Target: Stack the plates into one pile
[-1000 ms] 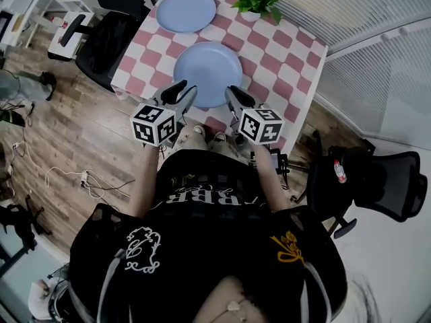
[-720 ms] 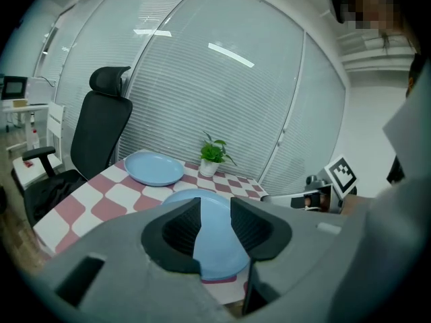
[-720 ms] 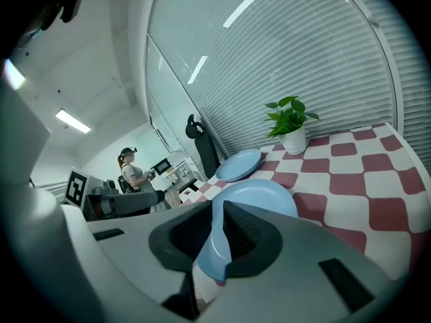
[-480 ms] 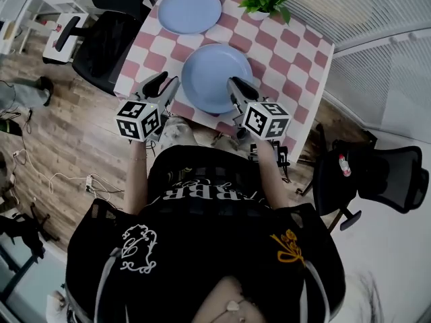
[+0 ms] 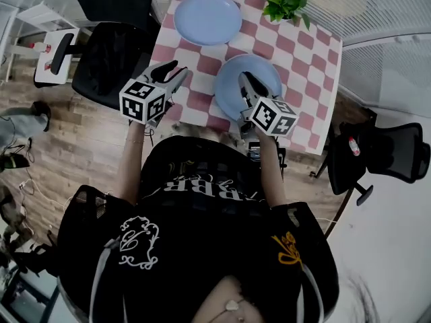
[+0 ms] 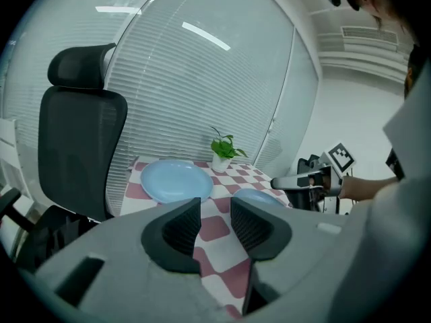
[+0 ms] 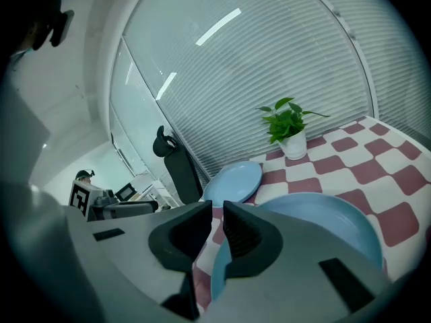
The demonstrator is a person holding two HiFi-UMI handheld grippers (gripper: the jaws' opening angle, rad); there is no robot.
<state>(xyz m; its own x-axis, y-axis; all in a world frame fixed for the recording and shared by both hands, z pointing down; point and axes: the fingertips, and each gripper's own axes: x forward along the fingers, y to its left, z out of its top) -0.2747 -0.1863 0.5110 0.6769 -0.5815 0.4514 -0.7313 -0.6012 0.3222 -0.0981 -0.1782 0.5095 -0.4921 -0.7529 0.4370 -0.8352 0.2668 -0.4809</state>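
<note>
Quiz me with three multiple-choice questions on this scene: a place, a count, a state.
1. The potted plant stands: A on a chair; B on the floor; C at the table's far edge.
2. Blue plates on the table: A one; B two; C four.
3. The jaws of the left tool are: A apart and empty; B clamped on a plate; C holding the plant.
Answers: C, its pot sits by the blinds; B, two plates lie apart; A, only the table shows through the gap.
</note>
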